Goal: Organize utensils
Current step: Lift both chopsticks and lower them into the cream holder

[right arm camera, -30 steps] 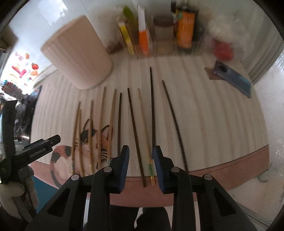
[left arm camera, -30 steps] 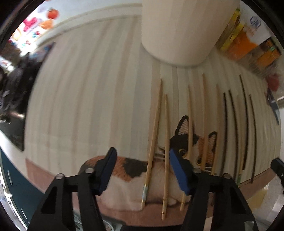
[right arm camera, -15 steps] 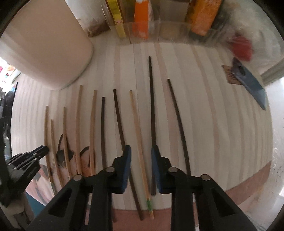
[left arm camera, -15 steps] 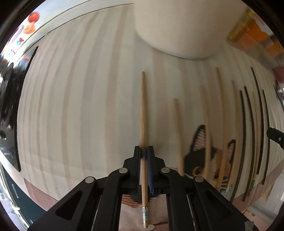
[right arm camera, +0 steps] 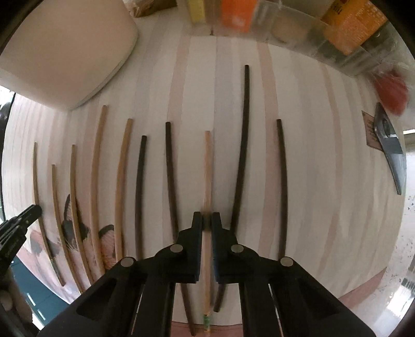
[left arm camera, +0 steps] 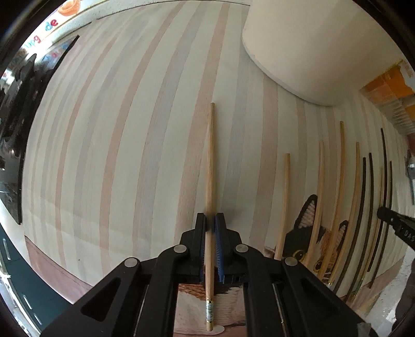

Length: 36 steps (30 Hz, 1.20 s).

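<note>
Left hand-held gripper (left arm camera: 210, 228) is clenching a light wooden chopstick (left arm camera: 210, 166) low on its shaft, tip pointing to 12 o'clock, likely to carry it to the cream holder (left arm camera: 319, 49) at 1 o'clock. Right hand-held gripper (right arm camera: 206, 223) is likewise gripping a green-banded chopstick (right arm camera: 207, 168), separating it from the dark ones (right arm camera: 242, 145) lying on the counter (right arm camera: 324, 168).

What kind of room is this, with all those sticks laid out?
Probably a home kitchen or dining table. Chopsticks lie in a row on a striped mat with a cat picture, food packets stand at the back, and each gripper, left and right, pinches one chopstick.
</note>
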Each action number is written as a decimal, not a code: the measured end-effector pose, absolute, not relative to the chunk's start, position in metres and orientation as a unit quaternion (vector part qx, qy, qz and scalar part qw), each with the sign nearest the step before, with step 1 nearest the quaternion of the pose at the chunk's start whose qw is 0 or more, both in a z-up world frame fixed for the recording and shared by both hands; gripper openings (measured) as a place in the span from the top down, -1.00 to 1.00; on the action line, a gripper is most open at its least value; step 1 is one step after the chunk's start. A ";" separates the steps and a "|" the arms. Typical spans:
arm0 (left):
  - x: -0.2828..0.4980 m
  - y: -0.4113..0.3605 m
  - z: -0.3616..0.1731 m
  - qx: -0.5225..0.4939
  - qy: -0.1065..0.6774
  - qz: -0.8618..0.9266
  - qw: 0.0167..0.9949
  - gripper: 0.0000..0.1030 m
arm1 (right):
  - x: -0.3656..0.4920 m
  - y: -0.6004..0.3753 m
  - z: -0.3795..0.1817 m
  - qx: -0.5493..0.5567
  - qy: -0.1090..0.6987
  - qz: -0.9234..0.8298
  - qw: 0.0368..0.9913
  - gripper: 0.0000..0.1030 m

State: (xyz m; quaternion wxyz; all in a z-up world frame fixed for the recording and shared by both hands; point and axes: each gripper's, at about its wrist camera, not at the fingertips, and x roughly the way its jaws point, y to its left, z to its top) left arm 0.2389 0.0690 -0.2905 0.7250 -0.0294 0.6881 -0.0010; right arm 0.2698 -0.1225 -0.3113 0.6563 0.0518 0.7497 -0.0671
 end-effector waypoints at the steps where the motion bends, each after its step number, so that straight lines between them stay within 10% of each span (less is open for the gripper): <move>1: 0.251 0.079 -0.294 -0.038 0.690 -0.002 0.723 0.90 | 0.268 -0.126 -0.311 0.046 0.750 -0.075 0.656 0.87; 36: 0.234 0.099 -0.267 0.005 0.665 0.002 0.747 0.92 | 0.271 -0.102 -0.313 0.056 0.749 -0.044 0.659 0.86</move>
